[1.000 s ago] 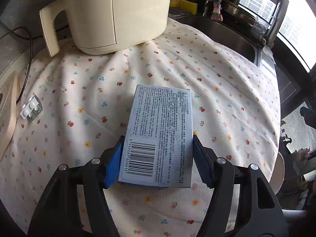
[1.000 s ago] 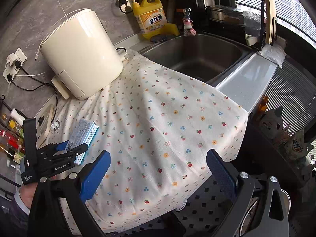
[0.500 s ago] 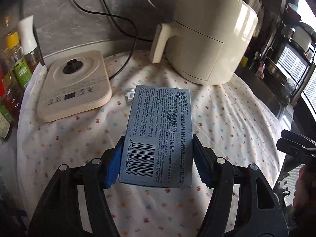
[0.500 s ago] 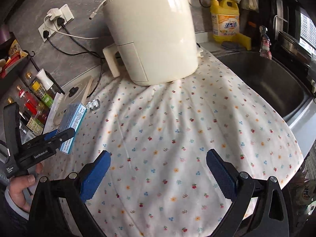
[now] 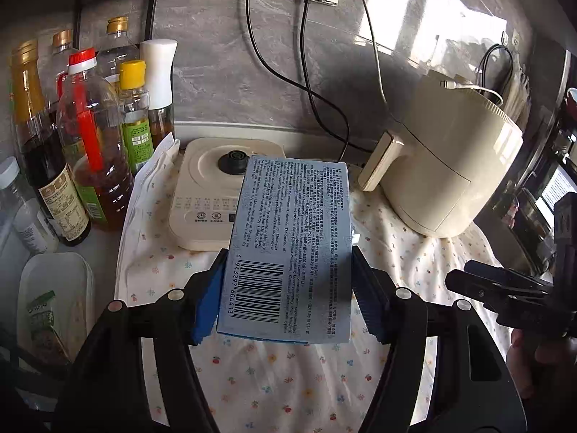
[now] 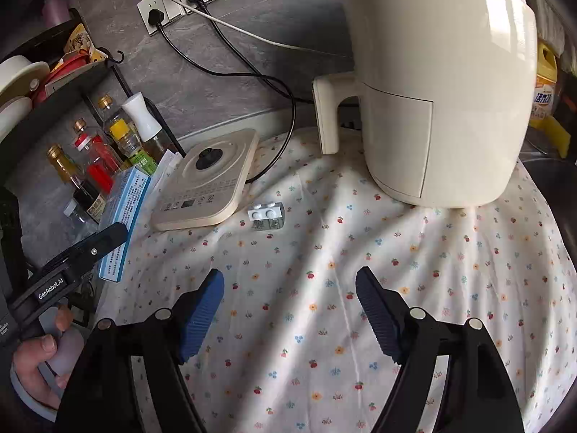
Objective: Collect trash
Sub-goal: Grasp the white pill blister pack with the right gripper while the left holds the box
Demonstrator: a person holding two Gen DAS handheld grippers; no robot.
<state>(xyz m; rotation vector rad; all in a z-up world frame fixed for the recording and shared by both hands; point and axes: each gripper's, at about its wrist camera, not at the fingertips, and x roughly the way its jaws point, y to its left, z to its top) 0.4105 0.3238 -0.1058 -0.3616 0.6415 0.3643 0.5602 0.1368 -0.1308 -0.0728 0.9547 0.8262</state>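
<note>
1. Your left gripper (image 5: 286, 288) pinches the pale blue printed cardboard box (image 5: 288, 249) above the floral cloth (image 6: 360, 288); loosen and it drops.
2. Your right gripper (image 6: 288, 310), jaws spread and just narrowing on nothing, could nudge the small silver blister pack (image 6: 267, 216) under the cream air fryer (image 6: 440, 90).

Streaked sunlight, wall glare (dark fisheye corners)

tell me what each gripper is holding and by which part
The left gripper clamps the blue medicine box by its long side edges, at the barcode end. The right gripper holds nothing; its jaws have just been closing.
</note>
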